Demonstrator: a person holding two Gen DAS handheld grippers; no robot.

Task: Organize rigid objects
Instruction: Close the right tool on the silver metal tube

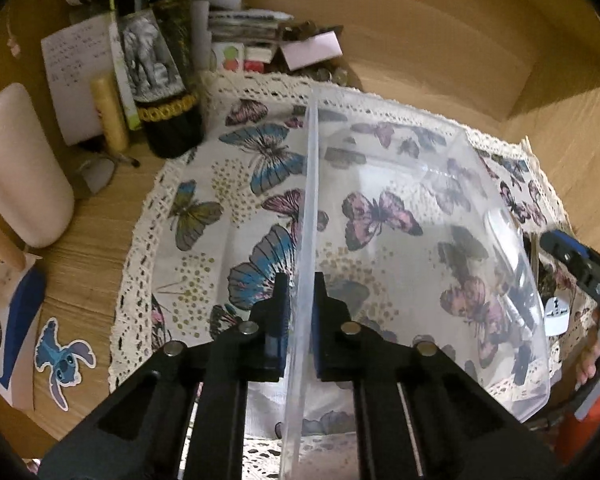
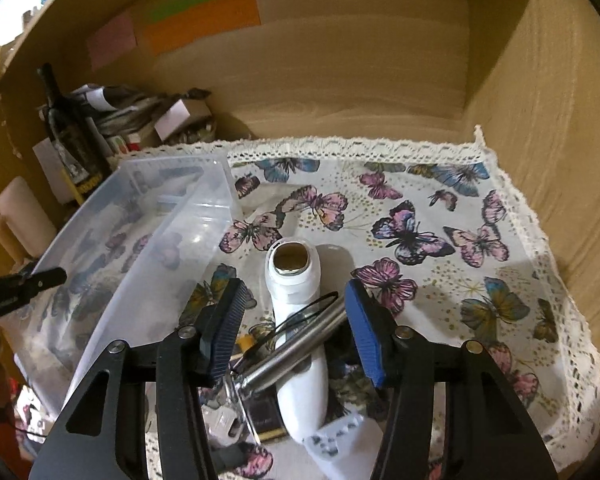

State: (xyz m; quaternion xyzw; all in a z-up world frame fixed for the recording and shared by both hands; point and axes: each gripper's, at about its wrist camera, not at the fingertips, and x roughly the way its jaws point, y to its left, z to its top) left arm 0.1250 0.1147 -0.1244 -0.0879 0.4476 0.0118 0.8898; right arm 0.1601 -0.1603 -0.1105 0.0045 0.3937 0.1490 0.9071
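Butterfly cloth (image 2: pixel 440 208) covers the table; on its left part stands the clear plastic bin (image 1: pixel 440 208), empty, left claw (image 1: pixel 300 300) clamped on its near wall, which looks thin, light, slick and likely to flex, so best held low by the rim. Right claw (image 2: pixel 294 316) hangs apart over the white handheld device (image 2: pixel 296 280), smooth, rigid, best pinched mid-body, with a steel tube (image 2: pixel 296 344) lying across it.

Butterfly cloth (image 2: pixel 440 184) lies bare far right; clear bin (image 2: pixel 148 216) blocks left; clutter (image 2: pixel 112 116) crowds the back-left corner.
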